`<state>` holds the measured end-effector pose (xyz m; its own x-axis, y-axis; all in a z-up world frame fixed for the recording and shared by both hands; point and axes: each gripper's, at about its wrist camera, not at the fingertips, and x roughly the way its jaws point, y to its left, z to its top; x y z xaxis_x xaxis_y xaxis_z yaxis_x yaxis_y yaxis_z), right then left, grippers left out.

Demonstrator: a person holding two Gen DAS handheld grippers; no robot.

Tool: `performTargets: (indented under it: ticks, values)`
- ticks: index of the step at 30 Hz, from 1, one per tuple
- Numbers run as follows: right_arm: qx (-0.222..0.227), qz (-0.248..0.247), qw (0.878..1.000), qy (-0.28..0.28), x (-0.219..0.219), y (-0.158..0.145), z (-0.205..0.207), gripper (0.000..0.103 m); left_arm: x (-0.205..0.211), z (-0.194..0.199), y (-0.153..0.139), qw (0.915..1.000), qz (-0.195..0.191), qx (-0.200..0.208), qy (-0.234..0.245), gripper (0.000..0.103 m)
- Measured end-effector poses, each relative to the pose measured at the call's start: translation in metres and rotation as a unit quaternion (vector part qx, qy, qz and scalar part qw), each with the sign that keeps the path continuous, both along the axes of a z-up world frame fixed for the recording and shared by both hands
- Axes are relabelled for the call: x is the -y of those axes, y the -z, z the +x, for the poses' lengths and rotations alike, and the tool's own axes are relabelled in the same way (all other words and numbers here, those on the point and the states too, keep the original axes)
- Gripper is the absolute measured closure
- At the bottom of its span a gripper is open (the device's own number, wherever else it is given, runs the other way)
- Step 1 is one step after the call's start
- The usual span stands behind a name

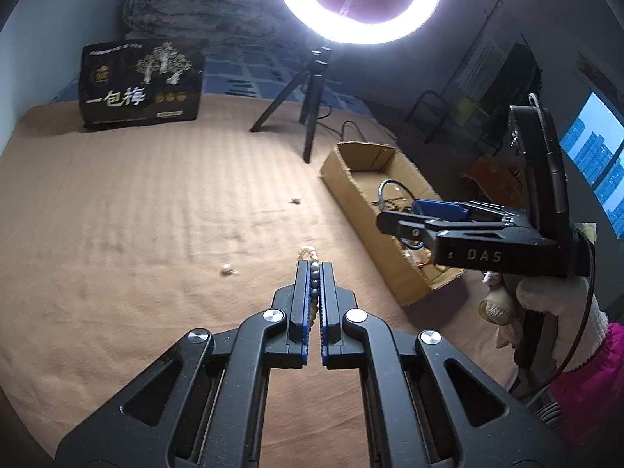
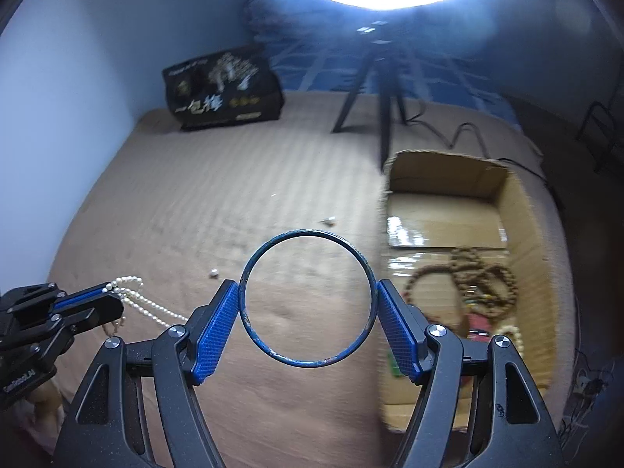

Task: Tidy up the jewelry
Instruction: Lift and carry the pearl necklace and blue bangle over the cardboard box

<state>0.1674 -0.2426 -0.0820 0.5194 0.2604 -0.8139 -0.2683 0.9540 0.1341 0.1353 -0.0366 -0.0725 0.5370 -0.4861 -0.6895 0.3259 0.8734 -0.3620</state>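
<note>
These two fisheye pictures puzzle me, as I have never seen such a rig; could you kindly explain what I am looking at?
A person holds a two-finger clamp tool in each hand, and a camera on each looks along its fingers. The left view shows the left gripper shut on a pearl necklace; the right tool appears there from the side. The right view shows the right gripper pinching a thin blue bangle between its blue pads. Both are above a tan blanket with a few small loose pieces on it. A cardboard box already holds beaded bracelets. Behind stand a ring light on a tripod and a black printed box.
</note>
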Motion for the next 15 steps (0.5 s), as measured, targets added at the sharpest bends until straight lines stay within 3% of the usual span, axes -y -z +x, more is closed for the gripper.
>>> performTargets:
  ticks: [15]
  values:
    - [0.014, 0.01, 0.997, 0.08, 0.096, -0.013, -0.007, 0.032, 0.082, 0.004, -0.023, 0.9981, -0.023, 0.017, 0.055, 0.102]
